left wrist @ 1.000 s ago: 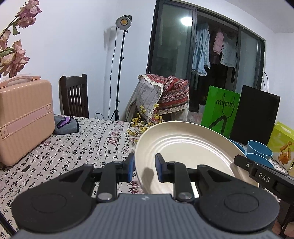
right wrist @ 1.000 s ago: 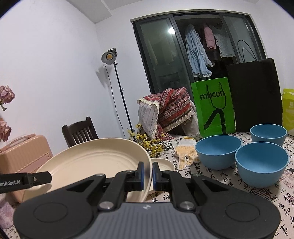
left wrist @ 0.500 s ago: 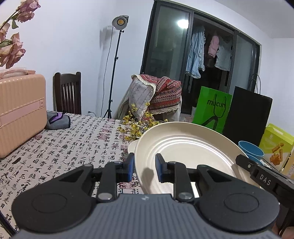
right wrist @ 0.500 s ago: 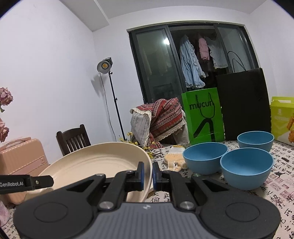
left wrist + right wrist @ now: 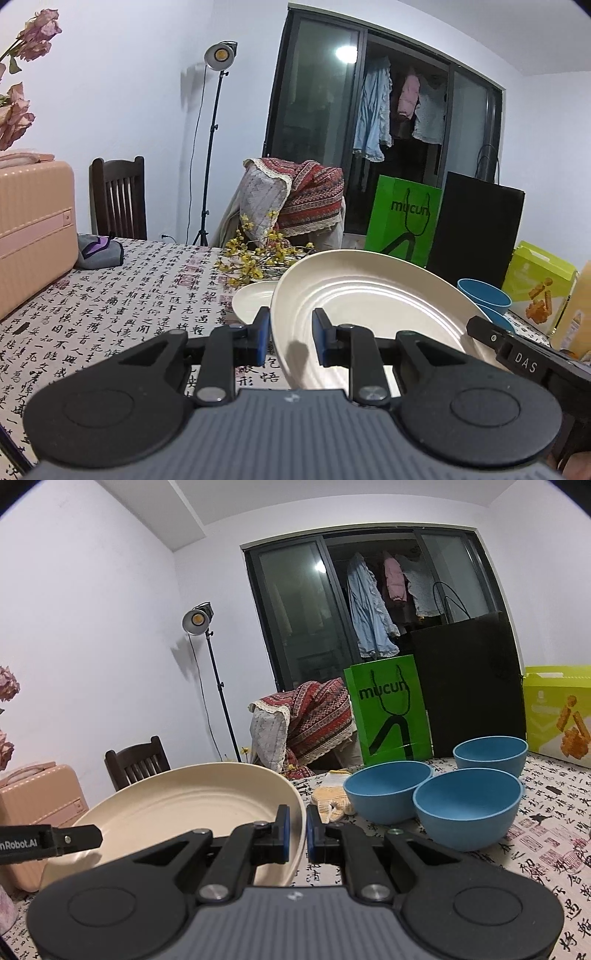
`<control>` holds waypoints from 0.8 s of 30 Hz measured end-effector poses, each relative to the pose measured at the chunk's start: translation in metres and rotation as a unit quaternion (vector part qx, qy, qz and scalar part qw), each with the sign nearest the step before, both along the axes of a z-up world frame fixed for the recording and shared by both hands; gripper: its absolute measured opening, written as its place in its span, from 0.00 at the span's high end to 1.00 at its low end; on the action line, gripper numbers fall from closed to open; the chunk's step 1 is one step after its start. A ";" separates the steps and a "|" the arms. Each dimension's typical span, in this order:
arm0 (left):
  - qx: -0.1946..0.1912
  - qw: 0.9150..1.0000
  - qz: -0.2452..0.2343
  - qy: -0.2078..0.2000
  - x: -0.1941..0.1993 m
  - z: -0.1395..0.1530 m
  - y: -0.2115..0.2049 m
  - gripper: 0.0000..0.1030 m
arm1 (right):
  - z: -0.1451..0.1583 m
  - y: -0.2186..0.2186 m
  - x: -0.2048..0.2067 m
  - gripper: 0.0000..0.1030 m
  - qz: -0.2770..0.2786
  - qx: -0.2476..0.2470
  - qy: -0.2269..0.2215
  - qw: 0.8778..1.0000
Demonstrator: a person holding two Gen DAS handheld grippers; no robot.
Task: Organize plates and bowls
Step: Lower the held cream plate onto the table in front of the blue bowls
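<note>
Left wrist view shows your left gripper [image 5: 287,338] pinching the near rim of the big cream plate [image 5: 369,306], which is held up above the printed tablecloth [image 5: 122,295], while your right gripper [image 5: 297,832] is clamped on its other rim. A smaller cream plate [image 5: 251,299] lies just behind it, and the cloth to its left is bare. The big plate hides most of the small plate, and only one blue bowl [image 5: 484,293] peeks out there, though the right wrist view shows three.

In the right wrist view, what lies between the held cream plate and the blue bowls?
A yellowish knitted glove on the tablecloth, between the cream plate and the nearest blue bowl, in the right wrist view.
</note>
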State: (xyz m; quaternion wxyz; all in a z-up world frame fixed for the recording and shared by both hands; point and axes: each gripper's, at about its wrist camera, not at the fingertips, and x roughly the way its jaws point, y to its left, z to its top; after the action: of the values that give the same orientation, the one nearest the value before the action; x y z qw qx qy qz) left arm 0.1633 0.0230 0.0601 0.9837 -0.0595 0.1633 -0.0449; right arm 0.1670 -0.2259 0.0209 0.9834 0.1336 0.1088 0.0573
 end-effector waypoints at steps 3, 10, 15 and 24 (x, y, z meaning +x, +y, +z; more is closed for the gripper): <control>0.004 1.000 -0.004 -0.004 -0.003 -0.001 -0.005 0.77 | -0.003 -0.006 -0.005 0.91 -0.004 0.004 -0.003 1.000; 0.004 1.000 -0.017 0.001 -0.005 -0.007 -0.016 0.77 | -0.006 -0.019 -0.015 0.91 -0.014 0.017 -0.003 1.000; 0.003 1.000 -0.024 0.002 -0.006 -0.010 -0.023 0.77 | -0.009 -0.026 -0.019 0.91 -0.018 0.021 -0.004 1.000; 0.010 0.999 -0.035 0.002 -0.011 -0.014 -0.037 0.77 | -0.015 -0.039 -0.026 0.91 -0.028 0.031 -0.008 0.999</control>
State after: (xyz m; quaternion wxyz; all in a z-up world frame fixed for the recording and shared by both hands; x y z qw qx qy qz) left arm 0.1522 -0.0145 0.0464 0.9818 -0.0442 0.1678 -0.0774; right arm 0.1406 -0.2651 0.0058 0.9809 0.1662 0.0950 0.0345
